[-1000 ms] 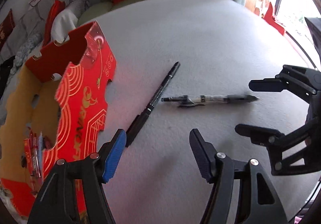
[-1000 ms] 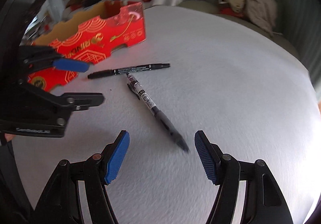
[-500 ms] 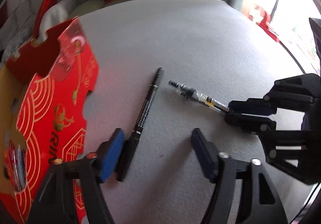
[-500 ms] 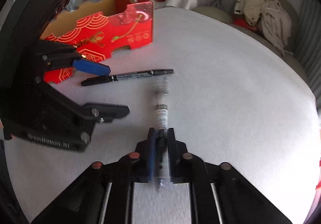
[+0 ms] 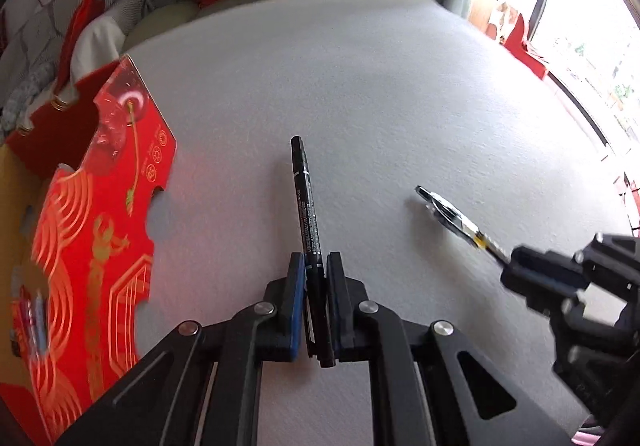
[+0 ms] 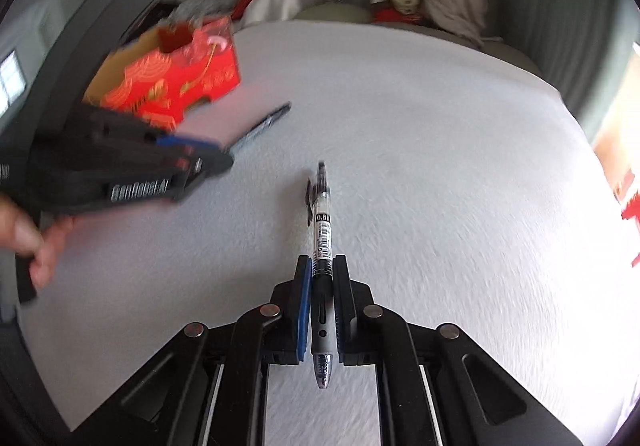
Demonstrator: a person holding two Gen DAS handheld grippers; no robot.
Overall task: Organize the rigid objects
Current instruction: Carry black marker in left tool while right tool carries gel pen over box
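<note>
Your left hand-held gripper [image 5: 316,274] pointed steeply down at the white bench [image 5: 360,86], jaws just closed, pinching the black marker [image 5: 306,214]. Its long axis ran straight ahead from the fingers, far end over the bench. Your right hand-held gripper [image 6: 322,270] pinched the clear gel pen [image 6: 322,238], marked "0.5", likewise pointing forward, tip trailing behind the pads. The red box [image 5: 92,226] stood to the left. The left gripper's side read "GenRobot.AI".
</note>
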